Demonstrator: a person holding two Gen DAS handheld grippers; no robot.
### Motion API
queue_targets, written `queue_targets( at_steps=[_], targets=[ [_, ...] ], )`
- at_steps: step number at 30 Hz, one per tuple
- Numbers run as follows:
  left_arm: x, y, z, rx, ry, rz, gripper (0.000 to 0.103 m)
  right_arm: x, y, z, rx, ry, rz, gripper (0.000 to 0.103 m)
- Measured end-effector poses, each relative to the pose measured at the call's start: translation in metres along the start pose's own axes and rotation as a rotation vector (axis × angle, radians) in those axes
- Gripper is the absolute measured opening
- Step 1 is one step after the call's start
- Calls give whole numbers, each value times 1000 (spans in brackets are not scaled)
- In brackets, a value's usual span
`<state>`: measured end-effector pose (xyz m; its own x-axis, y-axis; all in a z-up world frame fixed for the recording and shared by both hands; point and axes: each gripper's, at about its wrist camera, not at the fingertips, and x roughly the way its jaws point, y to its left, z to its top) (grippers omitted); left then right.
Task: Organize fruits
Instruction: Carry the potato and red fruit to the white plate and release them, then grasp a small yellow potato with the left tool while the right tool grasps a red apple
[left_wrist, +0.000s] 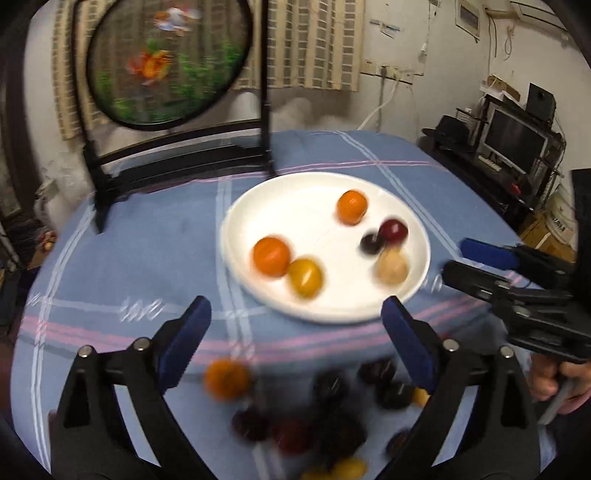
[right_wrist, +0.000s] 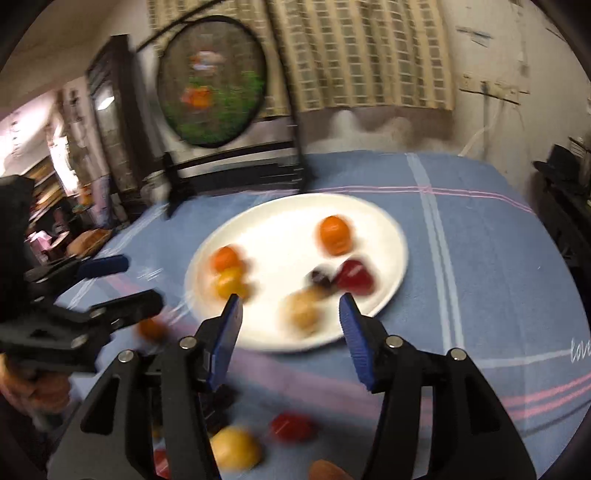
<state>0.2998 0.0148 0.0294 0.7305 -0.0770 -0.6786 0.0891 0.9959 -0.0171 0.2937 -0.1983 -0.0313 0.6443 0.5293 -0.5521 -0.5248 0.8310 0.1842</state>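
Left tool (left_wrist: 295, 314): spread wide, nothing between its blue pads, hanging above the desk just short of the plate's near rim; it shows again at the left edge of the right wrist view (right_wrist: 122, 280), also apart.
Right tool (right_wrist: 290, 310): jaws wide apart and empty, tips over the plate's near edge; from the left wrist view it comes in from the right (left_wrist: 465, 262), pads separated.
Plate (left_wrist: 295, 199): white, round, mid-desk on the cloth; in the right wrist view its bare centre (right_wrist: 280, 236) is clear to see.
Fruits on the plate: six in all, blurred but countable. An orange one (left_wrist: 351, 206) sits toward the far side, a bigger orange one (left_wrist: 271, 256) on the left touching a yellow one (left_wrist: 305, 277).
Right-hand cluster: a red fruit (left_wrist: 394, 230), a dark one (left_wrist: 371, 242) and a pale tan one (left_wrist: 391, 269) bunched together.
Fruits off the plate: a loose orange one (left_wrist: 226, 378) on the cloth near the left tool, plus a smeared heap of dark and red fruit (left_wrist: 332, 417) between its arms; too blurred to count.
Near the right tool: a yellow fruit (right_wrist: 236, 448) and a red one (right_wrist: 291, 426) on the cloth beneath it.
Desk (left_wrist: 147, 236): covered in a blue checked cloth with pink and white stripes.
Backdrop: a round goldfish screen (left_wrist: 166, 62) on a black stand at the far-left edge of the desk.
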Motion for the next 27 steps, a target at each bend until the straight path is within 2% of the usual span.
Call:
queue_targets(
  at_steps=[4,8,13,20,25,27],
  targets=[
    [-13,22,-38,-43,25,-9,98,-23,35,-38,-79,21,69,56],
    [-16,43,-65,-105,66,6,98,-19,61,-74,-154,151,126,56],
    [-26,56,-84,-152,69,-12,98,-13,77,-85,-233,195,105,56],
    [-30,41,-99,-110,92,-42,98,1,73,-94,-198,253,117,56],
    [-34,30,-102,-65,88,-71,98,9,73,-95,-205,260,101,56],
    [-36,27,-102,-46,83,-83,98,13,73,-95,-201,274,105,50]
  ],
)
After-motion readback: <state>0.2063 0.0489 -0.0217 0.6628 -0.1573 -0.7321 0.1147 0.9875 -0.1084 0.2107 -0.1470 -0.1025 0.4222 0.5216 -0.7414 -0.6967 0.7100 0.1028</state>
